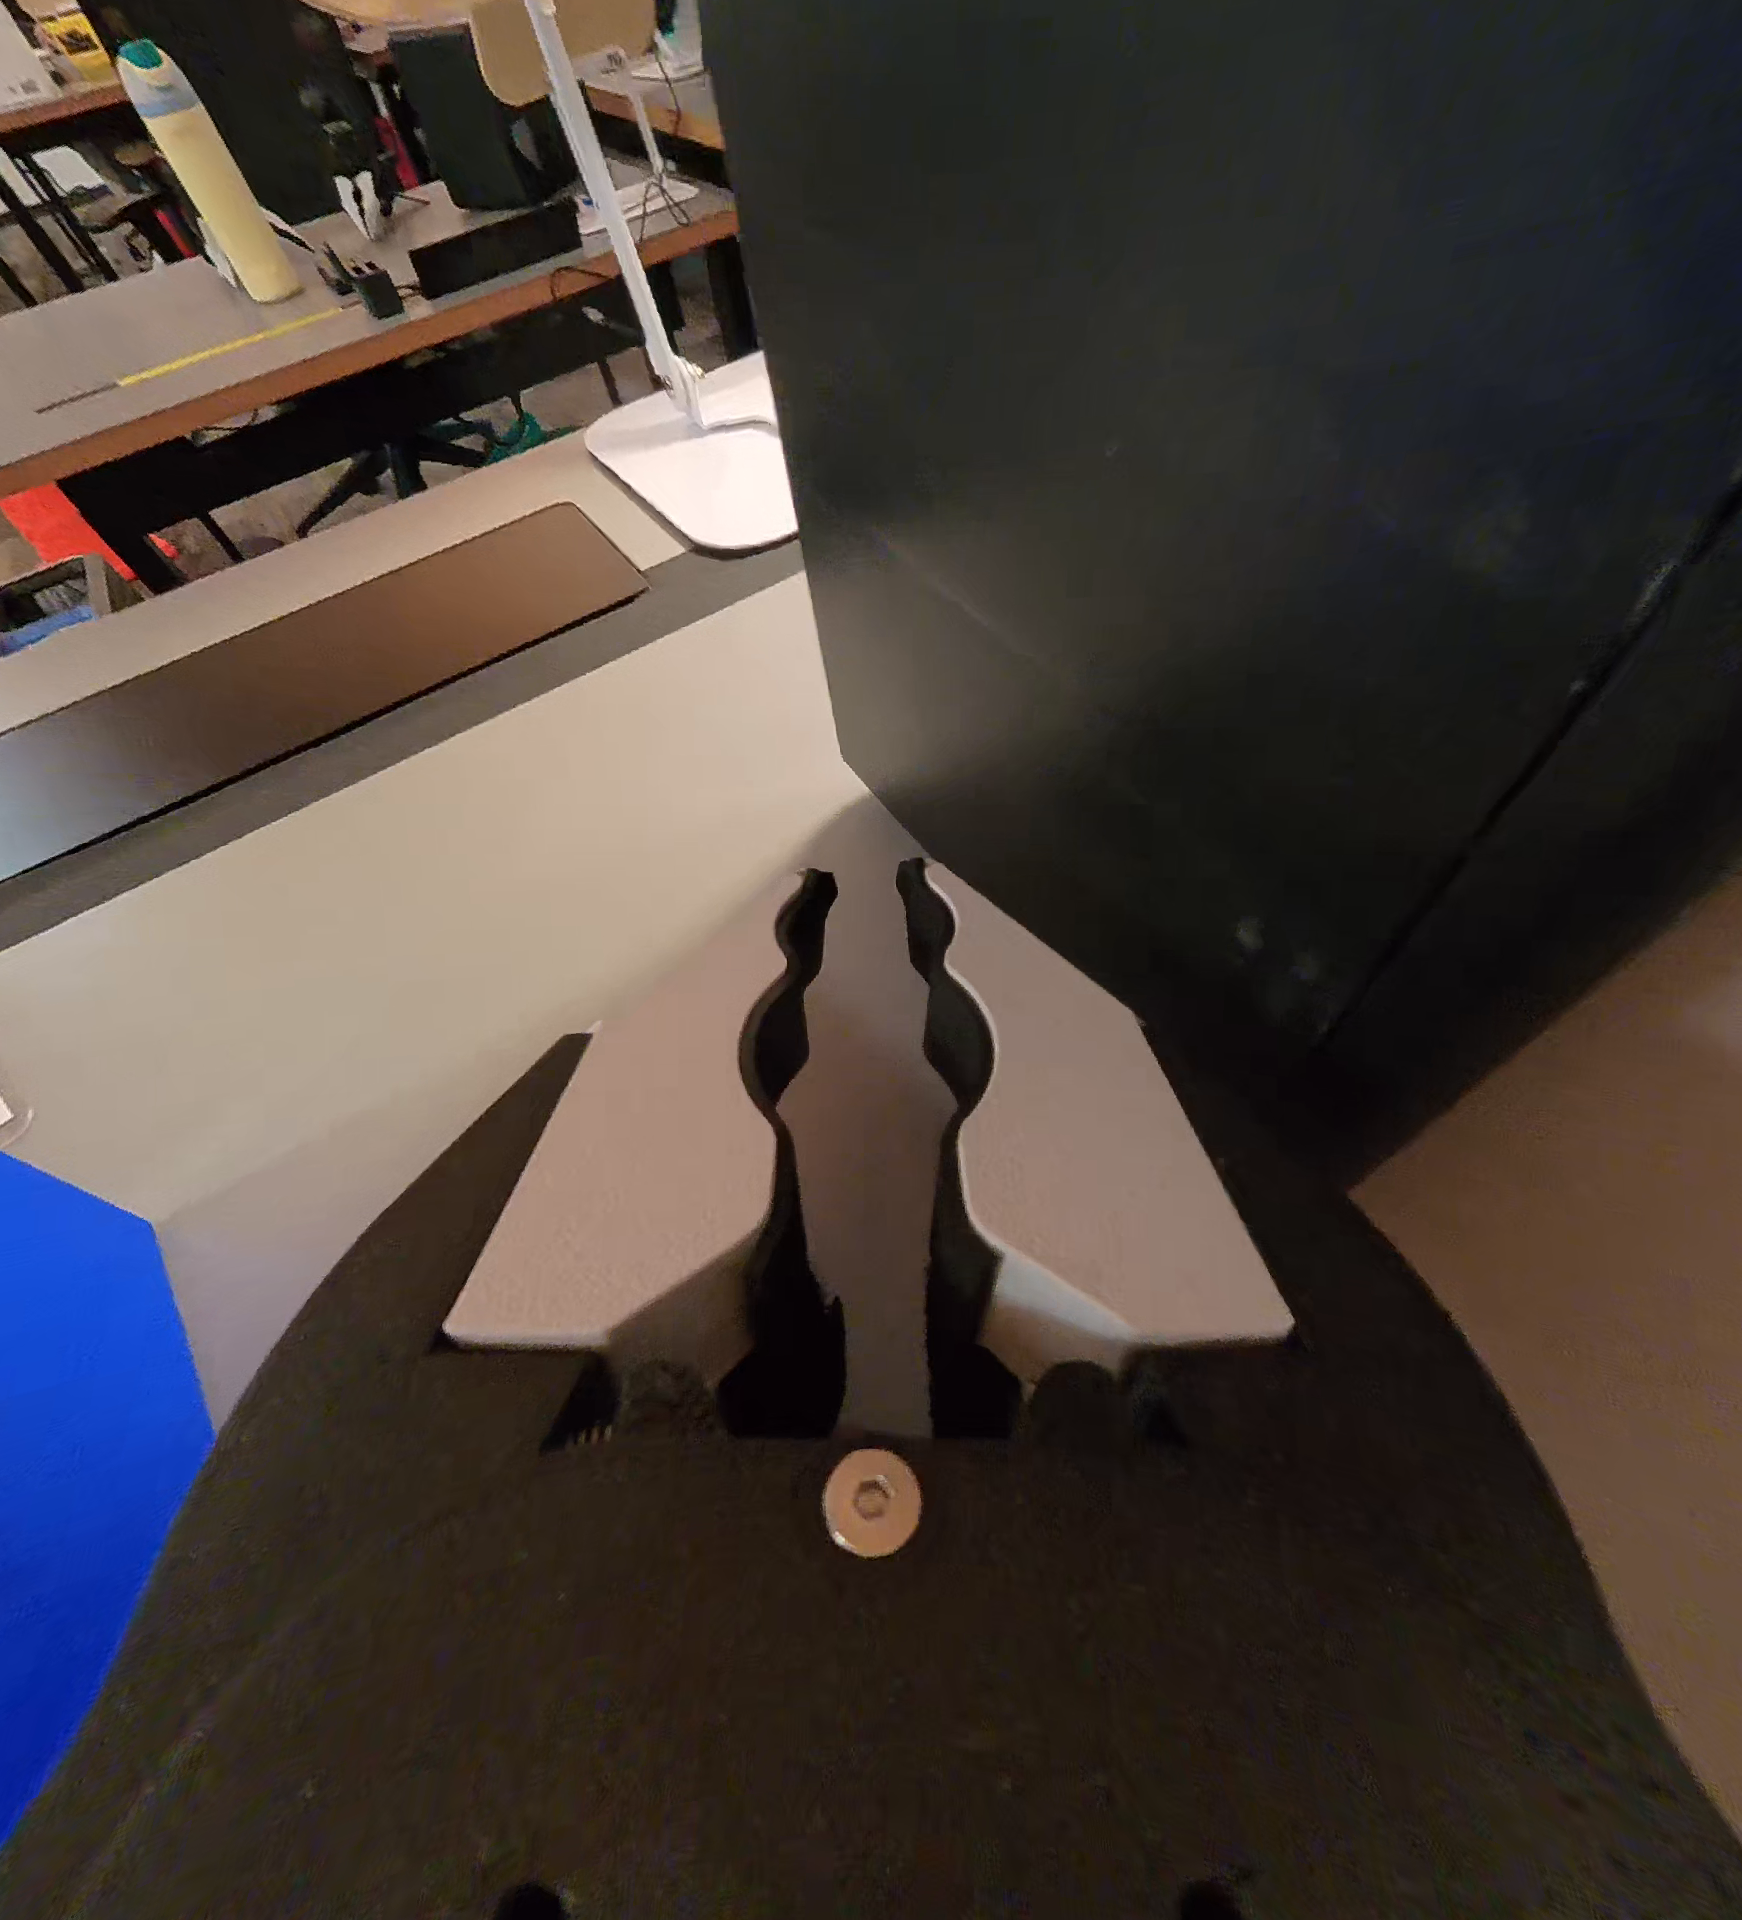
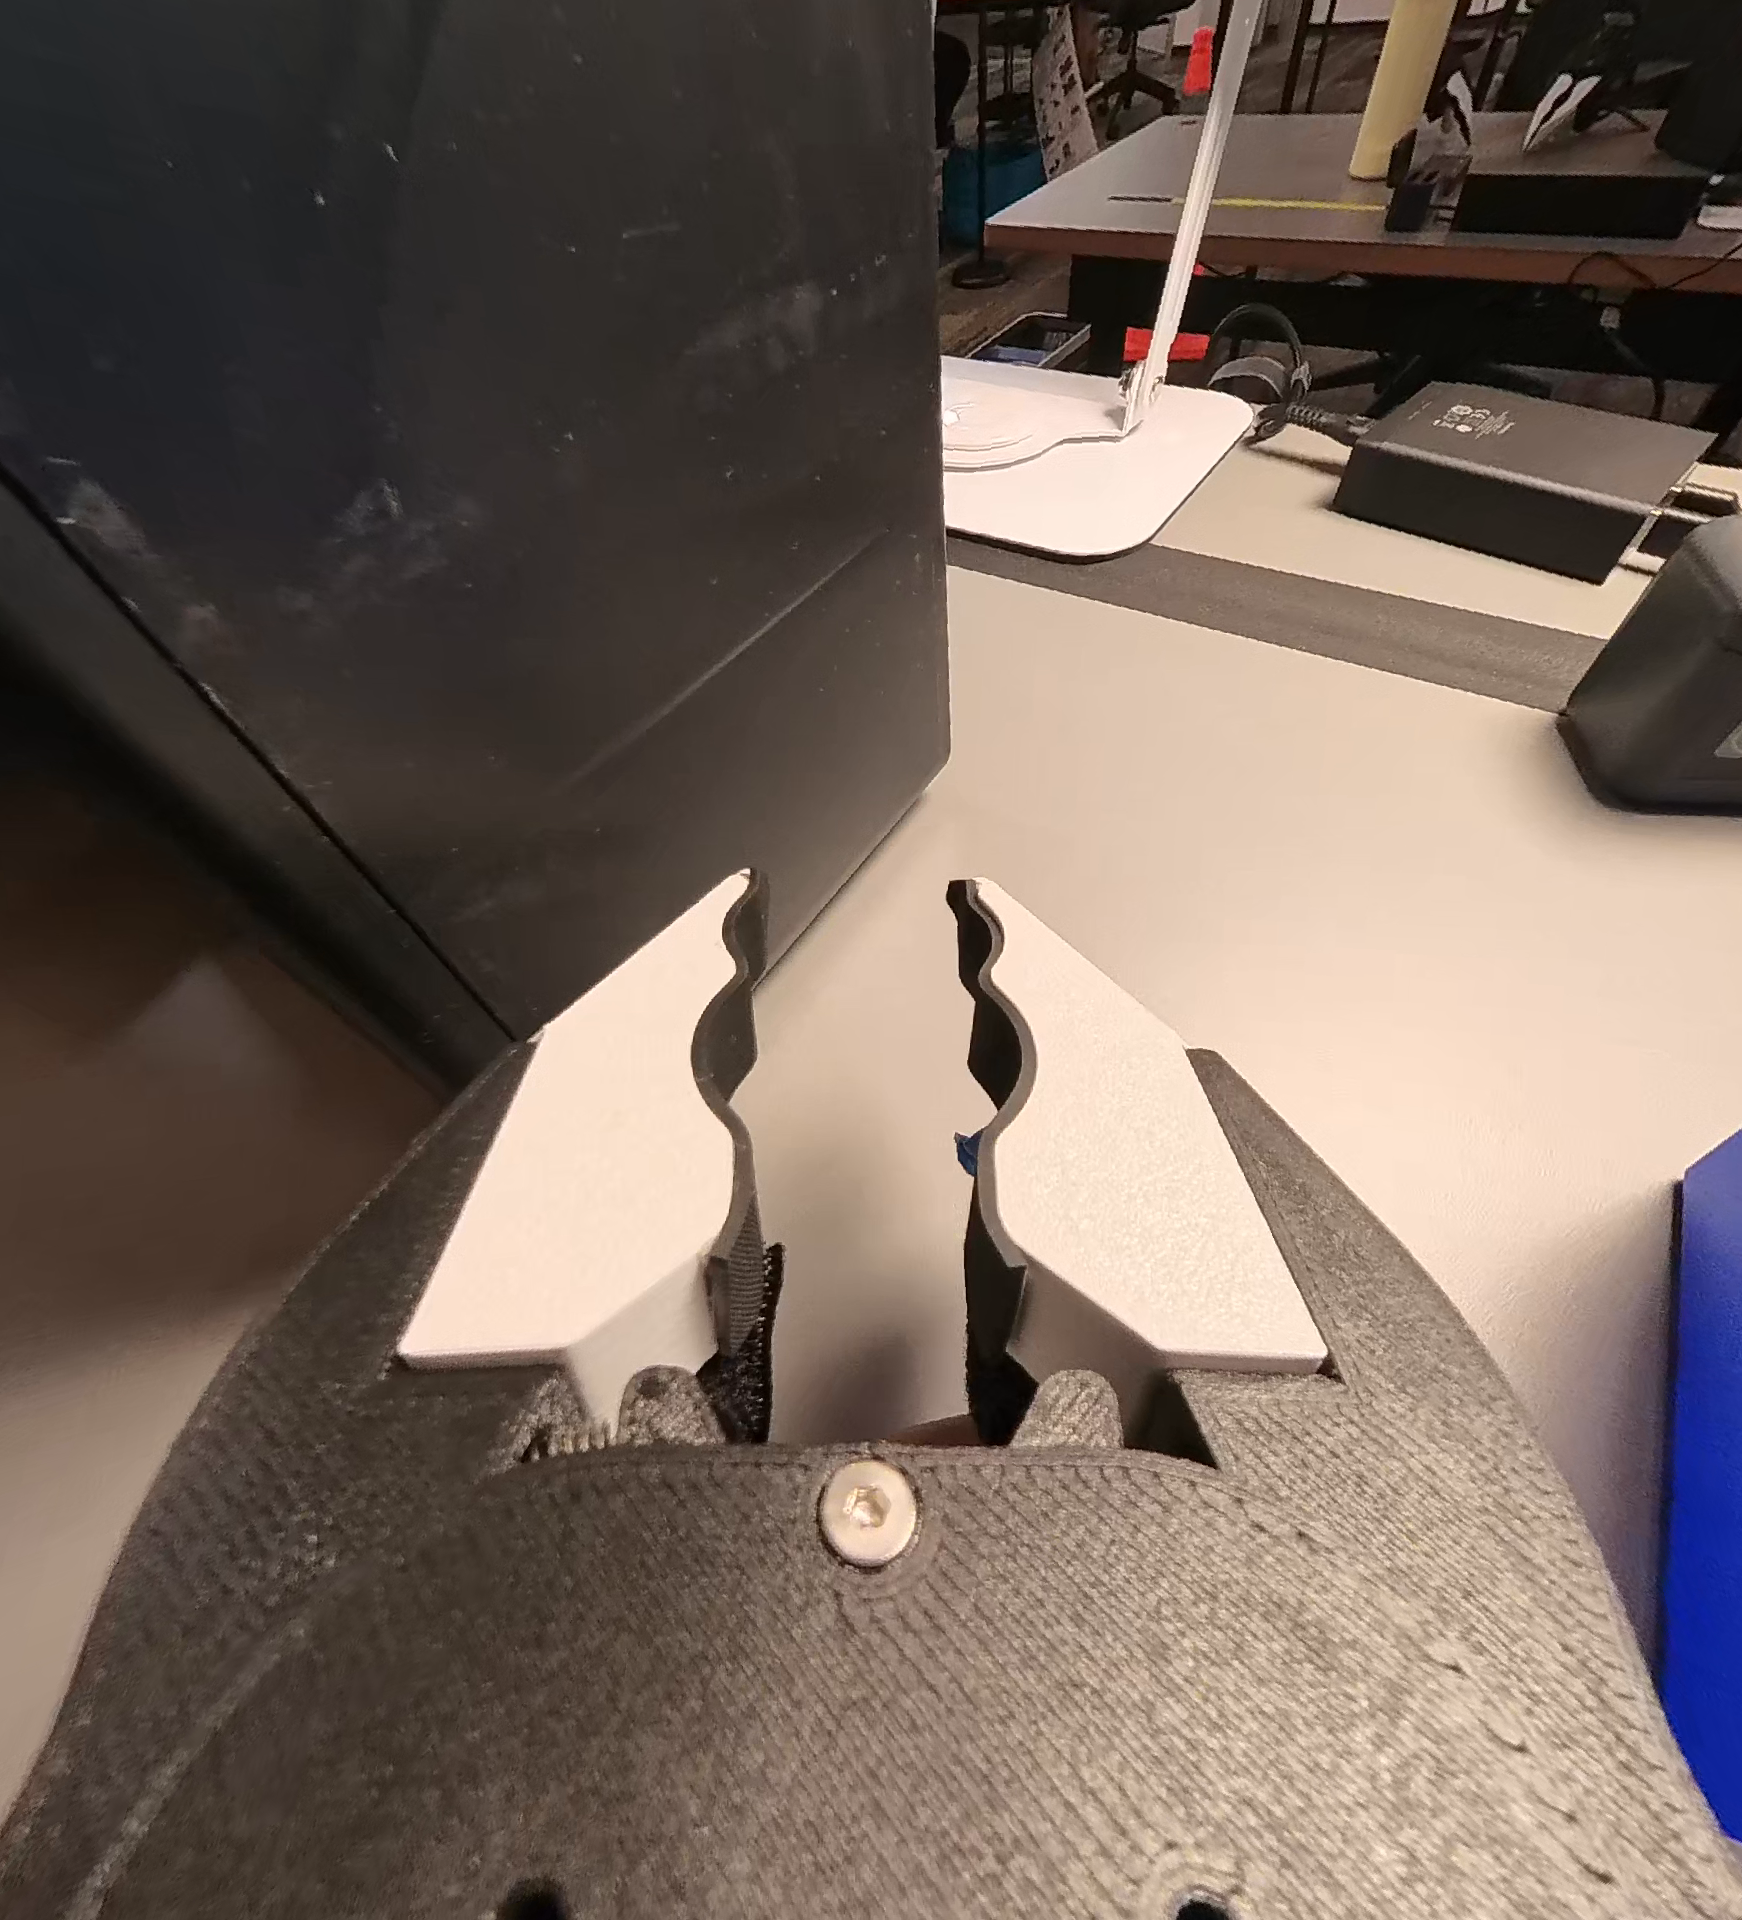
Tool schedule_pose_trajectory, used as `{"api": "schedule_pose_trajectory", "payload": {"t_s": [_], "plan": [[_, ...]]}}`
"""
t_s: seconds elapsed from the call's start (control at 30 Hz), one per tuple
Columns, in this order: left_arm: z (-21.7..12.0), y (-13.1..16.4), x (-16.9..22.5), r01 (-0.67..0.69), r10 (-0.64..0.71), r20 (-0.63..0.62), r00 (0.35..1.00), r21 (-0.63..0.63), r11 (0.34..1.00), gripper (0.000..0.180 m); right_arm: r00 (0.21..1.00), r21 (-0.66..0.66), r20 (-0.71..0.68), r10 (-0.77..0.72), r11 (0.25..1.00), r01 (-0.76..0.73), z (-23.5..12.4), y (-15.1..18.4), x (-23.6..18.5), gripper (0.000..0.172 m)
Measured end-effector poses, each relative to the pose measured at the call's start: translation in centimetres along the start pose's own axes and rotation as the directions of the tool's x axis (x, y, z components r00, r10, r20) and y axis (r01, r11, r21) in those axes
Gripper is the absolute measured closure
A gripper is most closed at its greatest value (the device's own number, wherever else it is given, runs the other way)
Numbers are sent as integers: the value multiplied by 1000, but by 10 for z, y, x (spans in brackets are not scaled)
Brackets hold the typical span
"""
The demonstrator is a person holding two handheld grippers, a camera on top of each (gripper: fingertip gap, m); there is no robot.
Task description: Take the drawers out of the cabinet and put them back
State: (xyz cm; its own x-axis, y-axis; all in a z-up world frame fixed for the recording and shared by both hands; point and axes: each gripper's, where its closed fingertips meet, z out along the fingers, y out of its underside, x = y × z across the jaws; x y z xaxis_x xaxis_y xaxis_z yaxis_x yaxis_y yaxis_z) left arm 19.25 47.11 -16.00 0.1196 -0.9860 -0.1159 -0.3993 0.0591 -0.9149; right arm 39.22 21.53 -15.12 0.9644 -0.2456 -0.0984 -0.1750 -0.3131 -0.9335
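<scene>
left edge: a bright blue flat-sided box (image 1: 25,1455) stood at the near edge of the pale grey desk (image 1: 379,987).
left gripper: the left gripper (image 1: 867,883), white fingers with wavy black pads, hung over the desk, jaws slightly apart with only bare desk between them.
cabinet: the tall matte black cabinet (image 1: 1262,468) stood on the desk between the two tools, its scuffed side (image 2: 482,416) just beside each one's fingertips.
right gripper: the right gripper (image 2: 856,894) was parted wider, gripping nothing.
right side: a white lamp base (image 2: 1085,468), a flat black box (image 2: 1511,478) and a dark grey device (image 2: 1719,686).
</scene>
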Motion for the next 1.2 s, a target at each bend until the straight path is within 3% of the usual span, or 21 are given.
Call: {"api": "schedule_pose_trajectory", "payload": {"t_s": [0.4, 0.53, 0.67, 0.83, 1.0, 1.2], "plan": [[-3, -8, -5, 9, -10, 34, 999, 42, 999, 165, 1000, 28, -14, -13, 1000, 14, -2, -4, 0, 134], [-23, -41, -16, 21, -41, 97, 994, 205, 978, 165, 999, 119, -26, -19, 993, 22, -11, -21, 0, 134], [-54, -80, -17, 45, -89, 91, 992, 407, 912, 163, 999, 269, 3, -46, 962, 43, -43, -62, -7, 134], [-84, -110, -4, 20, -62, 62, 996, 532, 847, 163, 977, 454, 210, 22, 883, -118, -106, -98, -27, 133], [-91, -116, 6, -11, -30, 64, 998, 552, 834, 162, 905, 454, 377, 198, 812, -367, -119, -60, -59, 130], [-90, -118, 10, 7, -40, 48, 998, 556, 831, 155, 919, 375, 360, 164, 876, -303, -101, -32, -93, 120]]}}
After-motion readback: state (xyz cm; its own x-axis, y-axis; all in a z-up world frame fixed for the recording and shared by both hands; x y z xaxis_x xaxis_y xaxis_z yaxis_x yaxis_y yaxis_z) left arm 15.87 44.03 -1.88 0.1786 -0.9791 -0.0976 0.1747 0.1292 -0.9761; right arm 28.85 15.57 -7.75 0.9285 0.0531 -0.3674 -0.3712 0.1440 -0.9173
